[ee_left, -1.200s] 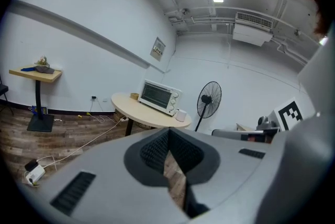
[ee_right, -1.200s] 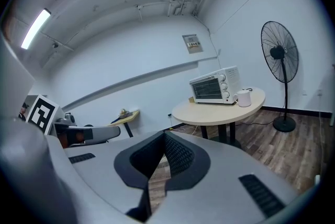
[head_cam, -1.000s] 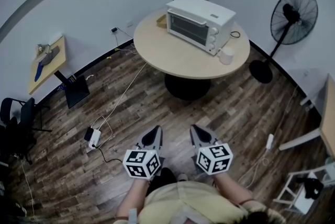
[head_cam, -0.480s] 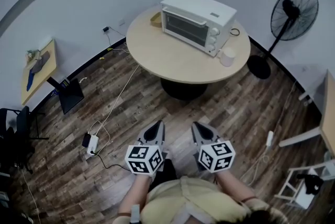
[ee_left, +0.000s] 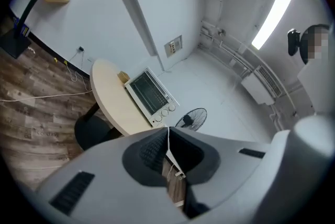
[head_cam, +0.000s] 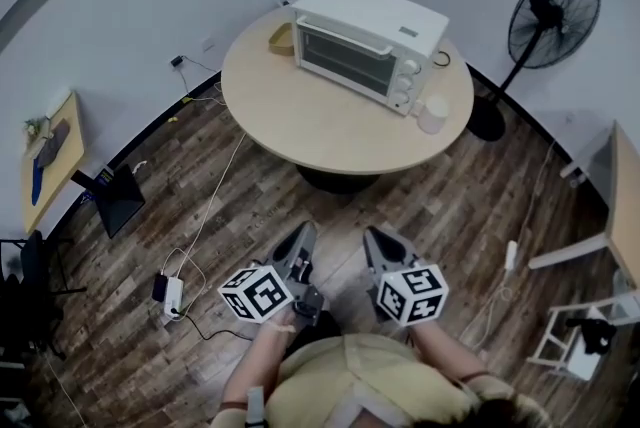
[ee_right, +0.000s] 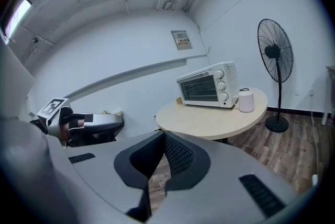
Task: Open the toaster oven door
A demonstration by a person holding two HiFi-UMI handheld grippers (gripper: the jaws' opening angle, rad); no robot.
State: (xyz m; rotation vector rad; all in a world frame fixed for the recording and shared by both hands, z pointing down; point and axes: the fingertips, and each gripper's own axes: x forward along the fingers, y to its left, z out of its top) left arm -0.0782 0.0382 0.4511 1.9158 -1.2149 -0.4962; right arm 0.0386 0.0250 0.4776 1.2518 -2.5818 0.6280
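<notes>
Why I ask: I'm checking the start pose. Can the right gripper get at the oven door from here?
Probably not yet. The right gripper, shut, hangs over the floor near the person's body; the oven, door closed, stands on the table well ahead. Nothing blocks the way; stepping closer should do.

Far ahead of your left gripper (head_cam: 304,234), the toaster oven (head_cam: 368,44) hides most of a tan object (head_cam: 281,38) behind it, and you can't tell what it is. Its knobs (head_cam: 404,86) are too small to read their settings. Well off to the right of your right gripper (head_cam: 372,238), a table (head_cam: 622,206) is cut off by the picture's edge
</notes>
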